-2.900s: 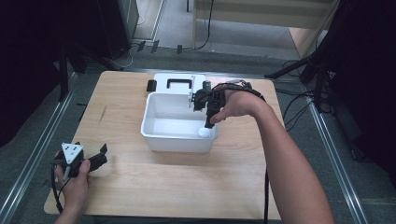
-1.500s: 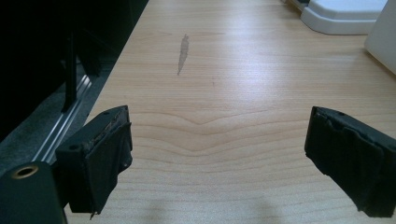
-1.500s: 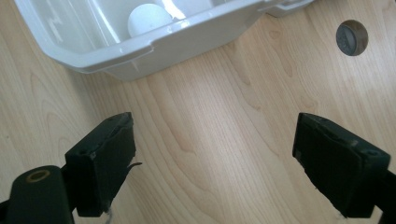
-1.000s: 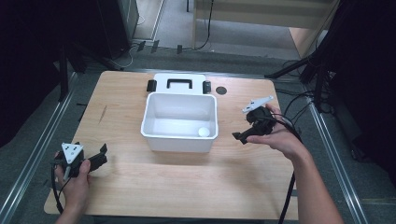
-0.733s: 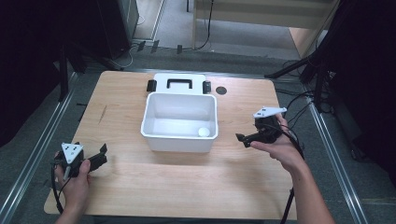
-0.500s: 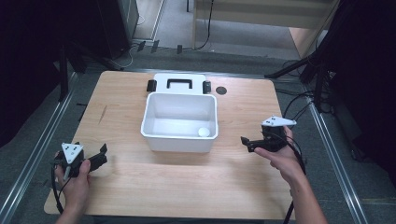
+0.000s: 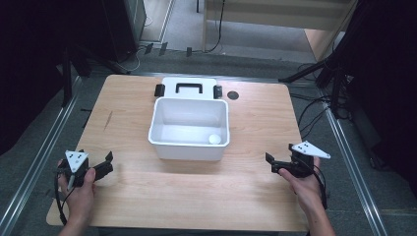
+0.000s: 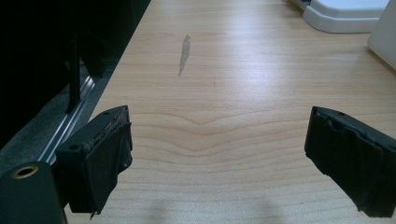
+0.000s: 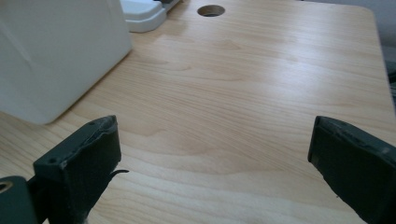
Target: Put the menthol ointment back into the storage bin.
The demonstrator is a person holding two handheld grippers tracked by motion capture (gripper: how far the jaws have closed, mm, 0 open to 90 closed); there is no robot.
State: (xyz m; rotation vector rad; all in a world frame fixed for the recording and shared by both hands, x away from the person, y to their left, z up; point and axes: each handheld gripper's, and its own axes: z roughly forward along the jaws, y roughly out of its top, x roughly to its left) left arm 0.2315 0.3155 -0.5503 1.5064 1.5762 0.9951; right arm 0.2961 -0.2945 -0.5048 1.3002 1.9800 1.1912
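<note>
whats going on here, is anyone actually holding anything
Nothing is held right now. A person has a claw in each hand, both open and empty: the left claw near the table's front left corner, the right claw at the front right. Between them sits an open white bin with a small white ball inside, its lid lying behind it.

Your right gripper (image 7: 272, 163) pulls out of the white bin (image 7: 189, 128), ending empty and spread near the table's (image 7: 255, 123) right front.
</note>
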